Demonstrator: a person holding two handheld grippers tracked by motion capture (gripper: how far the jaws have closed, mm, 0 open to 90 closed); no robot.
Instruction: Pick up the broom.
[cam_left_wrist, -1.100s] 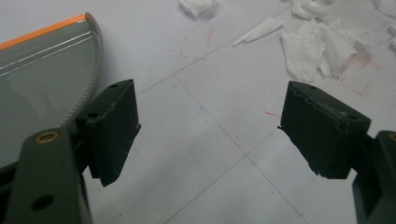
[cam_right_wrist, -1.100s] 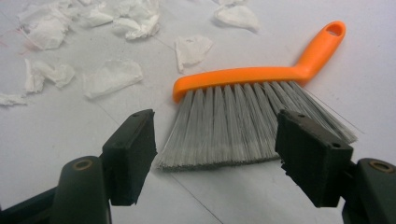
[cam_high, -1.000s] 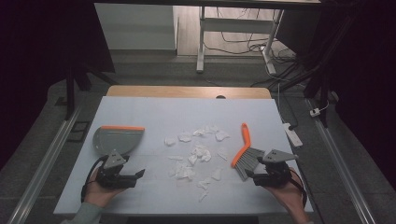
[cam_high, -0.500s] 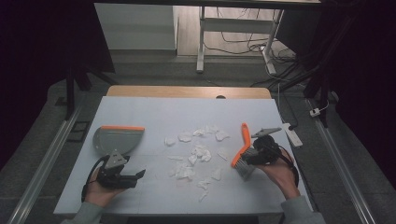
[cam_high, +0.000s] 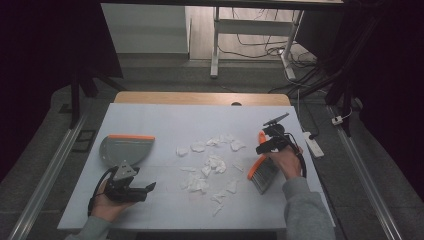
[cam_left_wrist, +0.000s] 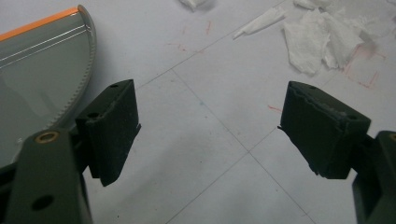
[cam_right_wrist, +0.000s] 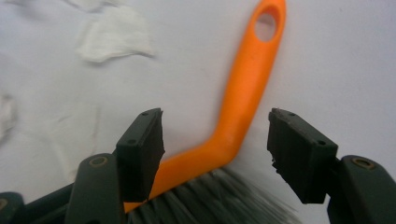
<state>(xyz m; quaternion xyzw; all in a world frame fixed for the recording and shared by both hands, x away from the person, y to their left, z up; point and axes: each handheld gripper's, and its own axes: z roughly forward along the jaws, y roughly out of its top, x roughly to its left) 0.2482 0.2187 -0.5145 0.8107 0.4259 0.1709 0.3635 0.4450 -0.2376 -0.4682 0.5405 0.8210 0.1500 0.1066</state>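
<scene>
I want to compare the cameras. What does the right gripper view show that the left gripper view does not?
Right gripper view: the brush, its orange handle lying between the open jaws of the right gripper, which have just been closing without yet pressing on it; the grey bristles sit at the bottom edge.

Left gripper view: the dustpan with its orange edge, to the left of the open left gripper, which has nothing between its jaws.

Both: the white table and torn paper scraps.
</scene>
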